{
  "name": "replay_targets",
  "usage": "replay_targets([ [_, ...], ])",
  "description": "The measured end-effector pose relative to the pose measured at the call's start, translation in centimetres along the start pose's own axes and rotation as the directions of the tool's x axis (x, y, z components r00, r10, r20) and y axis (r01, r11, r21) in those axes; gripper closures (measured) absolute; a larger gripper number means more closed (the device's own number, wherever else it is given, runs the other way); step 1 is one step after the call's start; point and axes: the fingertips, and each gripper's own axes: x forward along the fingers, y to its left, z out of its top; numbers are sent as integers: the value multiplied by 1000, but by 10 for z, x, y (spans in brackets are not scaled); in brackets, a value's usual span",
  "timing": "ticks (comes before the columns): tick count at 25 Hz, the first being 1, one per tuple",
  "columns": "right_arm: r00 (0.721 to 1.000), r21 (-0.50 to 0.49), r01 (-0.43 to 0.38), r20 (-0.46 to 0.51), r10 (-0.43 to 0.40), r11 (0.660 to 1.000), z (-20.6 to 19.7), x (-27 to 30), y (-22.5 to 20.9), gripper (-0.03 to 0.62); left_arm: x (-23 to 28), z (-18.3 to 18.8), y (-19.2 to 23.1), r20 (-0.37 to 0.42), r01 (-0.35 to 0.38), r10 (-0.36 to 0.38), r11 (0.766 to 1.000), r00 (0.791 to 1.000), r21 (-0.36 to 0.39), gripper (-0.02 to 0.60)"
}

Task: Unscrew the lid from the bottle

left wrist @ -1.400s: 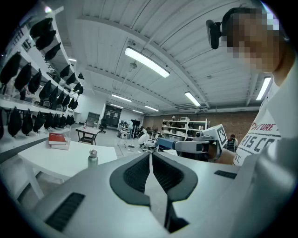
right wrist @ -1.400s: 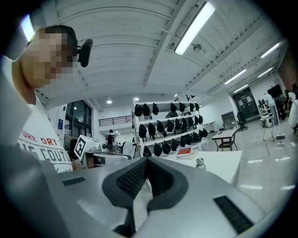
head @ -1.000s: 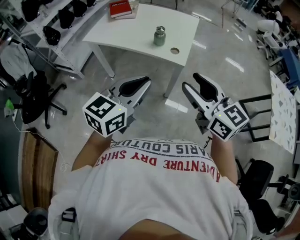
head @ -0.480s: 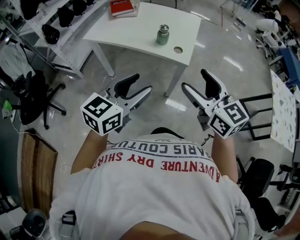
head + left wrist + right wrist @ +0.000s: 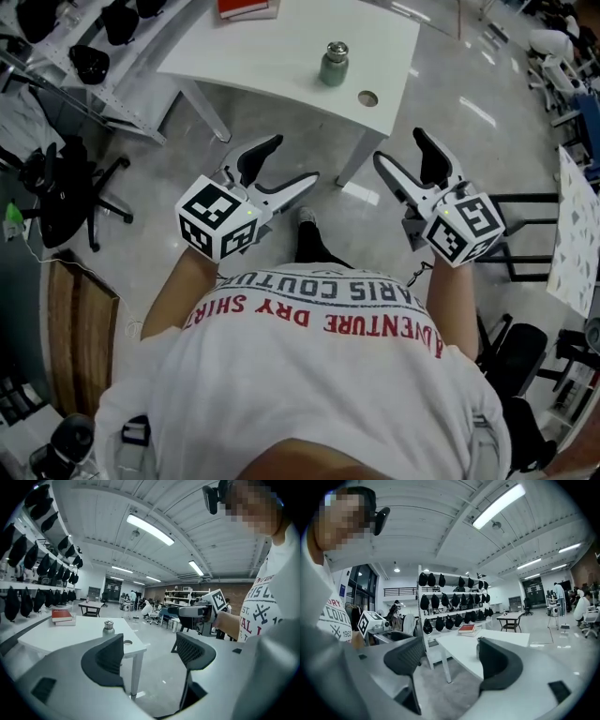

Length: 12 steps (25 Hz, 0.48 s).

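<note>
Seen from above, a person in a white T-shirt [image 5: 309, 375] stands on a grey floor, a two-jaw gripper in each hand, both held out in front and well apart from a white table [image 5: 272, 47]; the shirt's print, upside down from this angle, reads "ADVENTURE DRY SHIRT" in red, with a partly hidden dark line above it, "…ARIS COUTU…"; the left gripper [image 5: 291, 159] has its jaws opening, already wide apart, with nothing between them but floor and distant table; the right gripper [image 5: 399, 145] is likewise opening, its jaws spread wide and empty; each gripper carries a cube with black-and-white square markers, the left cube [image 5: 217, 217] and the right cube [image 5: 464, 227], close to the person's chest; the bottle [image 5: 333, 66], small and pale green, stands upright on the table near its right side, its silver lid [image 5: 336, 49] on top, touched by neither gripper; a round hole [image 5: 367, 97] sits in the tabletop near the bottle; a red book [image 5: 248, 7] lies at the table's far edge, its cover lettering too small to read; a rack of black hanging items [image 5: 94, 28] lines the left side.
</note>
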Motion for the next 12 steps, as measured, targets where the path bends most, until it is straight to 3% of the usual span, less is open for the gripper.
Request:
replay_targets([
  [12, 996, 60, -42, -76, 47, 997, -15, 114, -95, 240, 105, 1, 111, -101, 22, -21, 1000, 995, 4, 219],
])
